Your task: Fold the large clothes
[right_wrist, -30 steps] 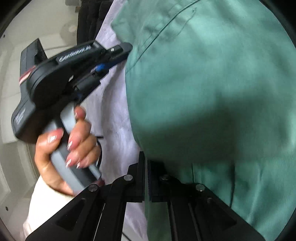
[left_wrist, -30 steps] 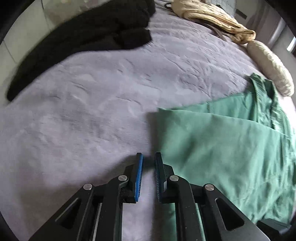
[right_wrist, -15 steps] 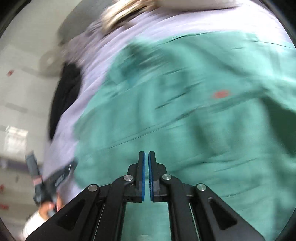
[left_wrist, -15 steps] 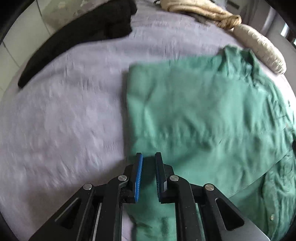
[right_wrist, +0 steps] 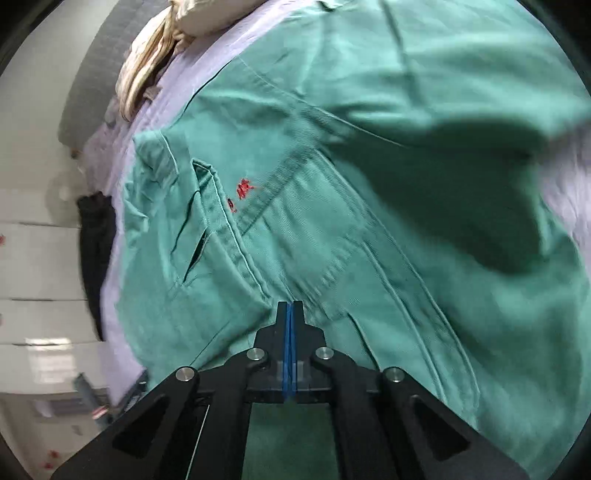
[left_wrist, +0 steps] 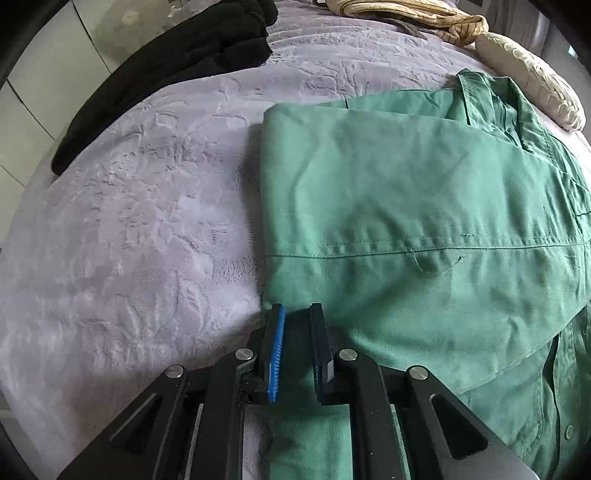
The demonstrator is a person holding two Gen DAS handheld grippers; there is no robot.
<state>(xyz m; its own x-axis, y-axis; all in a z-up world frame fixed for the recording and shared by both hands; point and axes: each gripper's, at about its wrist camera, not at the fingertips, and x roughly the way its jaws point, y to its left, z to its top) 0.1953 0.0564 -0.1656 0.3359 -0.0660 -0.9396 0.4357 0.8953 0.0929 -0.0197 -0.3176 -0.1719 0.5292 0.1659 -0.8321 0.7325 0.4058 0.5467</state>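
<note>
A: On the bed w/ a half-folded green jacket lying across the lilac blanket. We have one side folded over; its edge is fairly straight in the left wrist view.

B: Left gripper sits at the near fold edge, jaws spread a little, blue pad showing. Cloth lies under the gap, but we can't call it a pinch.

A: Right gripper has jaws pressed together over the chest pocket, by the red stitching. No cloth visible btwn the pads.

B: Risks as we judge them: a grab at that edge may catch only the top layer, so the fold slides open. Stiff fabric could spring back, too.

A: The black garment and beige bundle lie well apart from it.
</note>
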